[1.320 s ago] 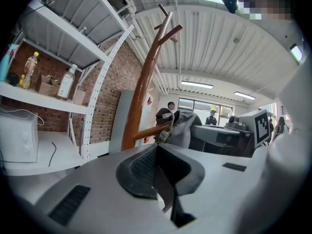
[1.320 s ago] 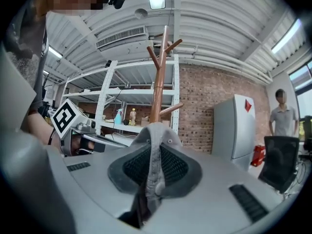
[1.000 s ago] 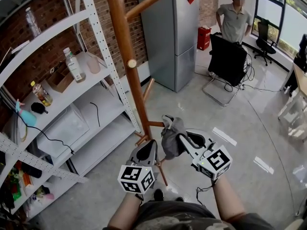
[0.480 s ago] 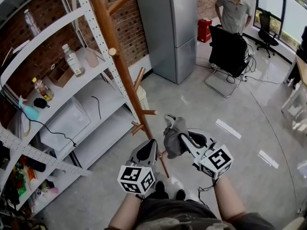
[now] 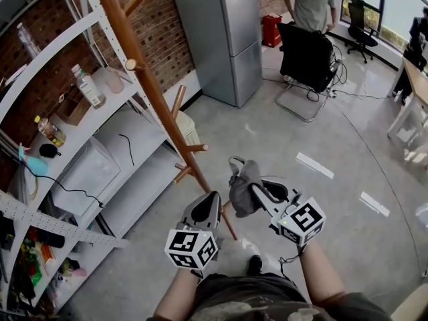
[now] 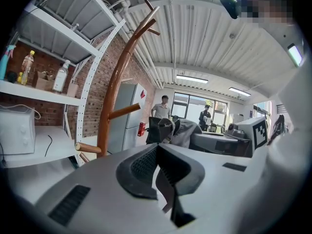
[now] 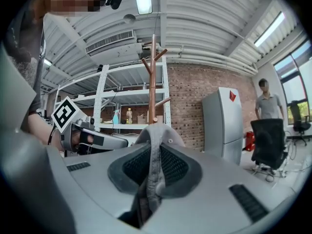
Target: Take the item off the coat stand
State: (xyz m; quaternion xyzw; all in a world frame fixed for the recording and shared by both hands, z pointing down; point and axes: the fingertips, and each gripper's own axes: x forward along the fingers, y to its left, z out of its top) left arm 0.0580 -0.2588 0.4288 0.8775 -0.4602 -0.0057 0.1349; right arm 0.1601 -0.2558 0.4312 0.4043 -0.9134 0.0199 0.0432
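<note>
Room lies wide open on your right across the glossy grey floor [image 5: 314, 132], while the white shelving unit [image 5: 67, 146] and the wooden coat stand [image 5: 150, 92] crowd your left; a fridge [image 5: 221, 32] and a black chair [image 5: 304, 55] stand well back. Your right tool [image 5: 257, 192] is clamped tight on the grey cloth item [image 5: 242, 184], held in open air apart from the stand's pegs. Your left tool [image 5: 208, 200] has its jaws pressed together on nothing.

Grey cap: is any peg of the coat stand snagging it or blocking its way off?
Nothing visible does. The grey cap is pinched in the right gripper, apart from the coat stand; its pegs lie to the cap's left, not touching it.
</note>
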